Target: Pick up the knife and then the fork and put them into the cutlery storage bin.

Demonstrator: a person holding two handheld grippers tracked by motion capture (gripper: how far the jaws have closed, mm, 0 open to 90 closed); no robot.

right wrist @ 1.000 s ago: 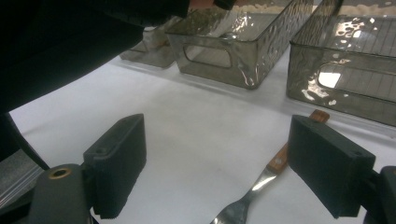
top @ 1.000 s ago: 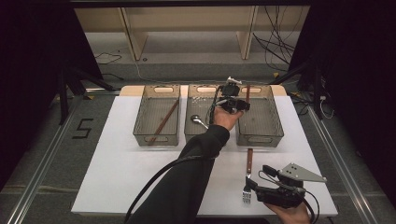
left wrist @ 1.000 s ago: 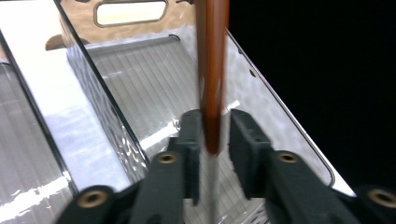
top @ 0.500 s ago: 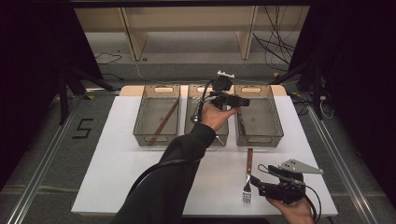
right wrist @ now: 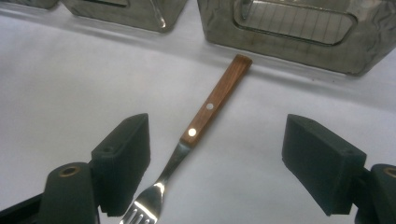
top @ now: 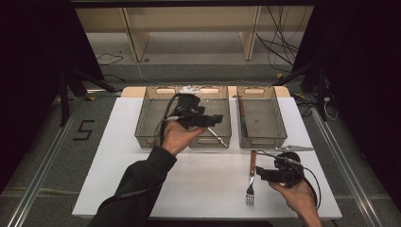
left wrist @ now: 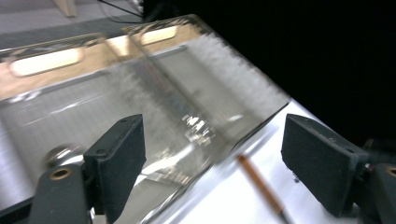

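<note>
From the high view, the fork point(top: 250, 178) lies on the white table point(top: 118, 189) with its long axis running 12 to 6, wooden handle toward the trays and tines toward me. My right gripper point(top: 265, 175) sits just beside it at the fork's 3 o'clock, pointing toward 9; I cannot tell its jaw gap from up here. My left gripper point(top: 213, 119) hangs over the middle tray point(top: 222, 137), well apart from the fork and up at its 11 o'clock, so my right hand is clearly the nearer one. In the left gripper view, the jaws stand wide with nothing between them (the picture is smeared), looking across a clear tray wall point(left wrist: 196, 116), and a brown handle point(left wrist: 257, 177) lies on the table at 5 o'clock. In the right gripper view, my jaws are wide and empty, and the fork point(right wrist: 205, 112) lies between them, tines at 6 by the left jaw, handle slanting to 1 o'clock, its end just short of the right tray point(right wrist: 369, 51). I judge a grab at the neck calls for a slight turn to square the jaws across that axis.
</note>
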